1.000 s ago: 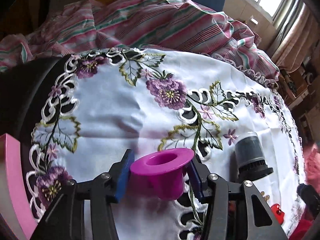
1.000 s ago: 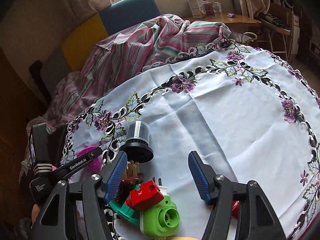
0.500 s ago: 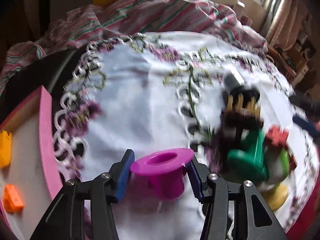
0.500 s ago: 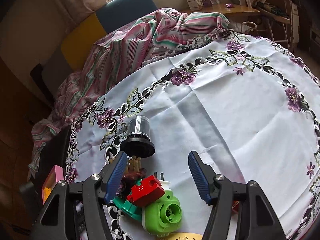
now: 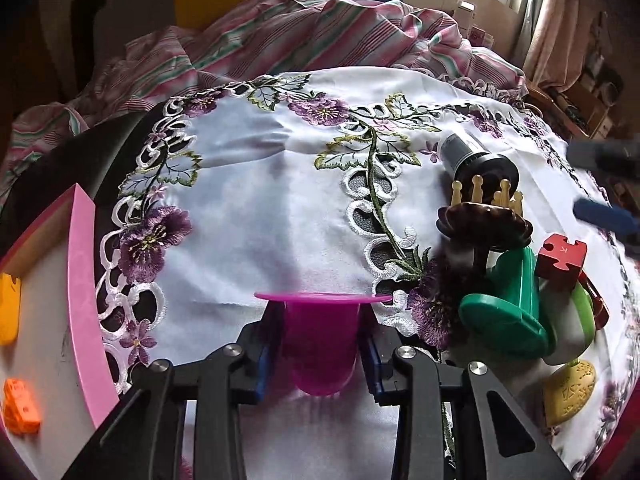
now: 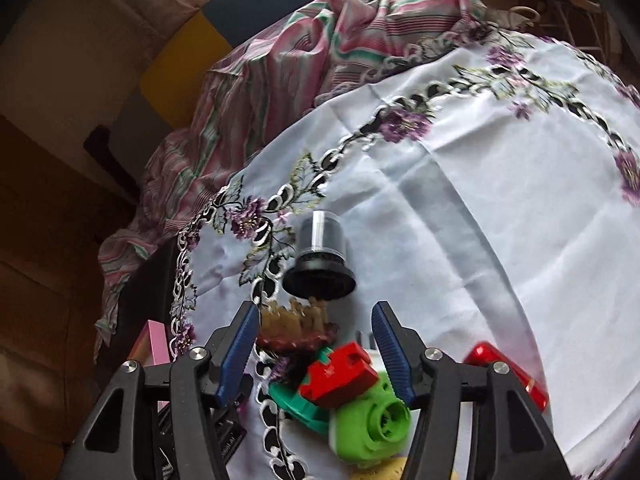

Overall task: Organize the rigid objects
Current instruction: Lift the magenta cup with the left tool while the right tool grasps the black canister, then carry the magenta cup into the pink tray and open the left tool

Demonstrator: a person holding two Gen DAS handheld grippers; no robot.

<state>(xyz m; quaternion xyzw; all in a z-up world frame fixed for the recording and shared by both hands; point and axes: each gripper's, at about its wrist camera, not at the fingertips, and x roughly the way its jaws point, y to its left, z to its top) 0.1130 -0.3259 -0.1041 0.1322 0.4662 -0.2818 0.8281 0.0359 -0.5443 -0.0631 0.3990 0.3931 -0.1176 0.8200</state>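
The left gripper (image 5: 320, 344) is closed tight on a pink cup (image 5: 322, 340), with one blue pad on each side of its round body. The cup sits up in the air, a little above the white flowered cloth (image 5: 256, 216), and its wide flat brim sticks out over the pads. It looks like thin hard plastic, so it is likely light and stiff, and its smooth sides could slip. Holding it low on the body, just under the brim, seems a good spot, because the brim can catch on the pads if it slides. Off to the left is a pink tray (image 5: 82, 300) with small orange blocks (image 5: 20, 406) inside. The right gripper (image 6: 316, 350) is wide open and holds nothing. It hangs over a pile of toys: a red block (image 6: 340, 372), a green toy camera (image 6: 372, 426) and a brown stand with pegs (image 6: 296, 326). A black pot (image 6: 320, 262) lies just past them.
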